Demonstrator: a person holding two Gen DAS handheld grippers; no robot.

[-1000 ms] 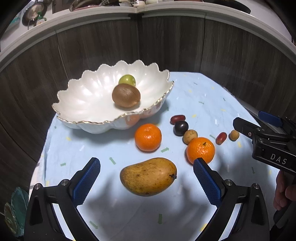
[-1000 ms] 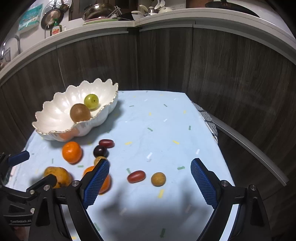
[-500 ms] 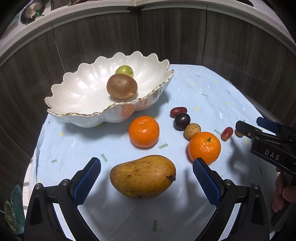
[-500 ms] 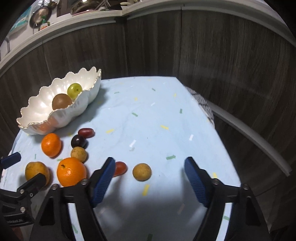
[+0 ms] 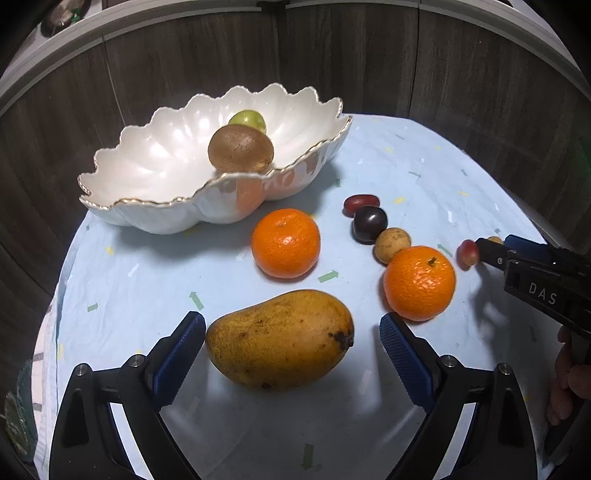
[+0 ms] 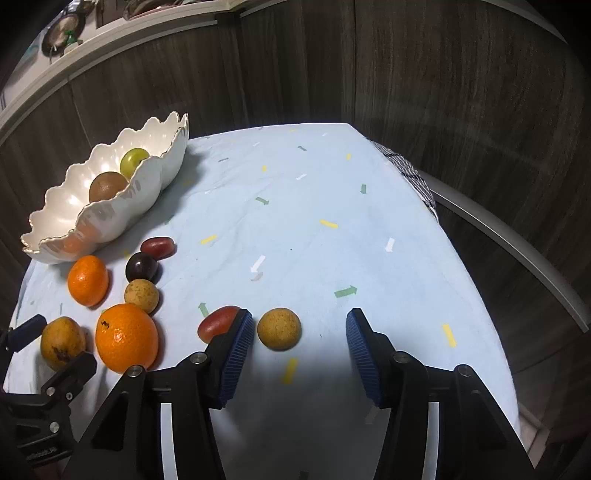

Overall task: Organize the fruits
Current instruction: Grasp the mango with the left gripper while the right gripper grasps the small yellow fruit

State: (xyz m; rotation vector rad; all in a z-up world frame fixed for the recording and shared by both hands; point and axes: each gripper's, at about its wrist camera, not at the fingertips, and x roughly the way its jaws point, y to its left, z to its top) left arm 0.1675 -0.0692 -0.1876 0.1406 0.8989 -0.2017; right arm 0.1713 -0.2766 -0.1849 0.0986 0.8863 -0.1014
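A white scalloped bowl [image 5: 147, 177] [image 6: 159, 173] holds a kiwi [image 5: 241, 148] and a green fruit [image 5: 246, 120]. On the blue cloth lie a mango [image 5: 279, 348], two oranges [image 5: 285, 242] [image 5: 419, 282], a dark plum [image 5: 369, 224], red grapes [image 5: 361, 203] [image 6: 216, 322] and small tan round fruits [image 5: 392, 240] [image 6: 279, 328]. My left gripper [image 5: 291, 343] is open with the mango between its fingers. My right gripper [image 6: 299, 332] is open around the tan round fruit, its left finger next to the red grape.
The round table's cloth [image 6: 295, 221] ends at dark wood panel walls behind and to the right. A grey rail [image 6: 517, 243] runs past the right edge. A shelf with kitchenware [image 6: 62, 35] sits high behind.
Both grippers moved forward and down. The left now has the mango between its fingers. The right narrowed its opening and now brackets the tan round fruit.
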